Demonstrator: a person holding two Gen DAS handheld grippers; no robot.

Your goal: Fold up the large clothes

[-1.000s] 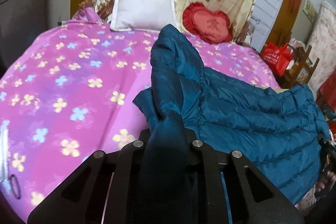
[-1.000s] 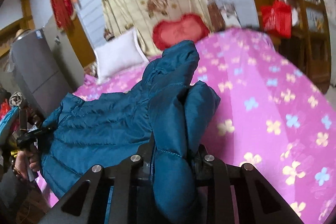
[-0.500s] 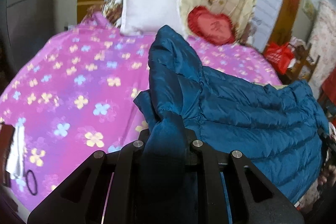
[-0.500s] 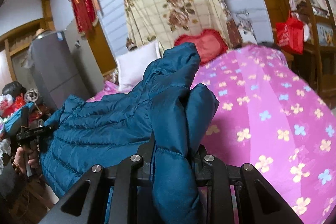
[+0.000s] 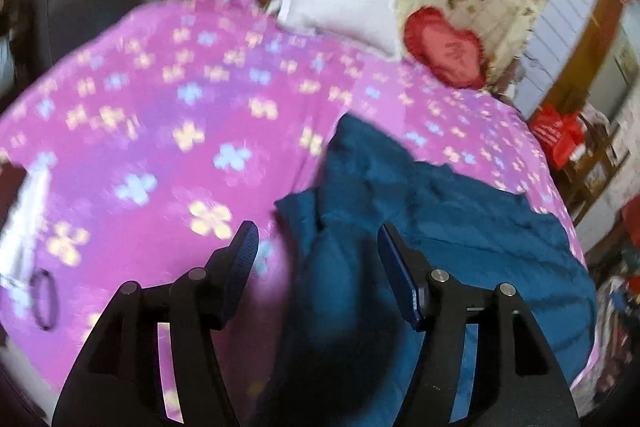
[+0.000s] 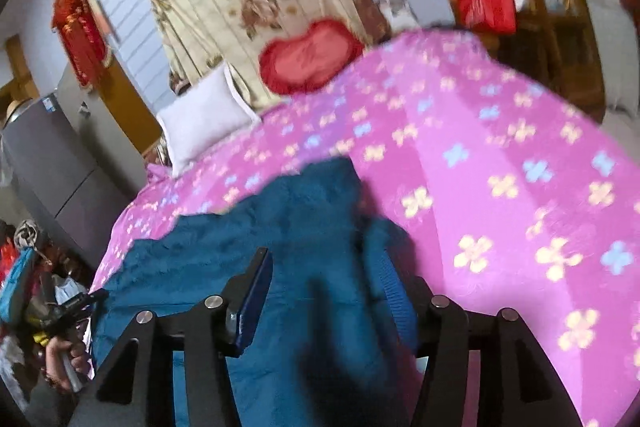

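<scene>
A teal quilted jacket (image 5: 460, 227) lies spread on the pink flowered bed sheet (image 5: 140, 127). My left gripper (image 5: 316, 233) hangs over the jacket's near corner. Its jaws are opening, with a fold of the fabric loose between them and the left pad clear of it. In the right wrist view the same jacket (image 6: 240, 227) stretches to the left across the sheet (image 6: 500, 147). My right gripper (image 6: 326, 259) is over its other corner, its jaws also opening, with slack fabric between them. Both views are blurred.
A white pillow (image 5: 340, 11) and a red heart cushion (image 5: 444, 47) lean at the head of the bed. A black loop (image 5: 44, 303) lies near the bed's left edge. A red bag (image 5: 556, 135) hangs by wooden furniture on the right. A grey fridge (image 6: 48, 163) stands left of the bed.
Both grippers went from shut on raised folds of the jacket to open. The lifted fabric has dropped and now lies low on the bed. The left gripper has moved.
</scene>
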